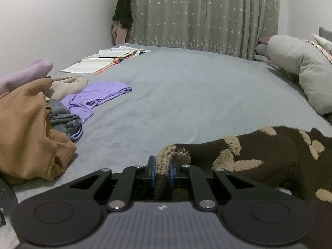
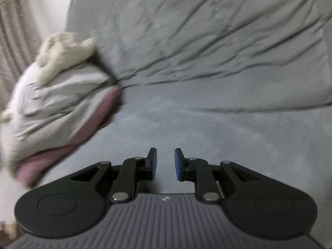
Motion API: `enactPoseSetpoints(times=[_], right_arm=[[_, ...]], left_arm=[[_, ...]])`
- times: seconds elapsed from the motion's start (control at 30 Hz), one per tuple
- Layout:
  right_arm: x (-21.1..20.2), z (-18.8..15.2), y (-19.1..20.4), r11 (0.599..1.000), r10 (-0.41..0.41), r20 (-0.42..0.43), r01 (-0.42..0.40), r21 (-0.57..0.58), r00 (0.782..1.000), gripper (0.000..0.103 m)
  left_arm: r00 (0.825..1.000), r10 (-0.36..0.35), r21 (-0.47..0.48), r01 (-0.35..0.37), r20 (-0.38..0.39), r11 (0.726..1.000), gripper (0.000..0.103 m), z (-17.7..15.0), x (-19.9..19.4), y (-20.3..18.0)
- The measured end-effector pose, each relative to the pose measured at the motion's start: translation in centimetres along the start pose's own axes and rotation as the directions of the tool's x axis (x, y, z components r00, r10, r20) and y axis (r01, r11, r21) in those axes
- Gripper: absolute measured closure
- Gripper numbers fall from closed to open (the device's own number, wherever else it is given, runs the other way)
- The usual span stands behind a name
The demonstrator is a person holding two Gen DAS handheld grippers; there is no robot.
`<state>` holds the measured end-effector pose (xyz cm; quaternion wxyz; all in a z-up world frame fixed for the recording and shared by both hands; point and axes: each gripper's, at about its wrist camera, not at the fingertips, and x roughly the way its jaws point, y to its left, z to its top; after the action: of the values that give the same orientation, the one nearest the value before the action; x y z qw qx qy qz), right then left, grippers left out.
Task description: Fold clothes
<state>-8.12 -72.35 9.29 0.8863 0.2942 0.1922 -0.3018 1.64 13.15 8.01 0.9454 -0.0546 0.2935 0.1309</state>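
Observation:
In the left wrist view my left gripper (image 1: 162, 161) is shut on the fuzzy tan edge of a dark brown sweater with tan patches (image 1: 269, 157). The sweater stretches from the blue pads to the right, low over the grey bed (image 1: 176, 95). In the right wrist view my right gripper (image 2: 165, 155) is open with a clear gap between its blue pads and nothing between them. It points over bare grey bedding (image 2: 207, 124). The brown sweater does not show in that view.
A heap of clothes lies at the left: a tan garment (image 1: 27, 128), a grey one (image 1: 64, 120), a purple top (image 1: 97, 95) and a pink piece (image 1: 27, 72). Open books (image 1: 105, 60) lie further back. A pale pillow (image 1: 305, 70) sits at right. A white-and-mauve cushion (image 2: 56, 108) lies at left, below a rumpled grey duvet (image 2: 207, 31).

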Motion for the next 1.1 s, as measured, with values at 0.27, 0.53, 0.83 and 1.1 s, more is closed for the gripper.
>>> enactPoseSetpoints(times=[0.27,0.53,0.83,1.1], right_arm=[[-5.9,-3.7,10.6,0.959,0.28,-0.08,-0.277,0.056,0.956,0.074],[-12.0,-11.8,22.6,0.804,0.59,-0.184,-0.593,0.042,0.786,0.046],[-9.5,-19.5,28.2,0.787,0.516,-0.39,-0.602,-0.136,0.763,0.045],[-10.3,-21.3,28.5,0.744,0.533,-0.415,-0.642,-0.186,0.737,0.045]], left_arm=[[0.998,-0.02,-0.13,0.027,0.057,0.991,0.09,1.5,-2.8,4.0],[0.985,-0.167,-0.328,0.144,-0.042,0.934,0.08,0.6,-4.6,11.0],[0.977,-0.107,-0.267,0.055,-0.183,0.962,0.043,-0.7,-0.7,11.0],[0.96,-0.162,-0.315,0.085,-0.226,0.945,0.048,-0.8,4.2,9.1]])
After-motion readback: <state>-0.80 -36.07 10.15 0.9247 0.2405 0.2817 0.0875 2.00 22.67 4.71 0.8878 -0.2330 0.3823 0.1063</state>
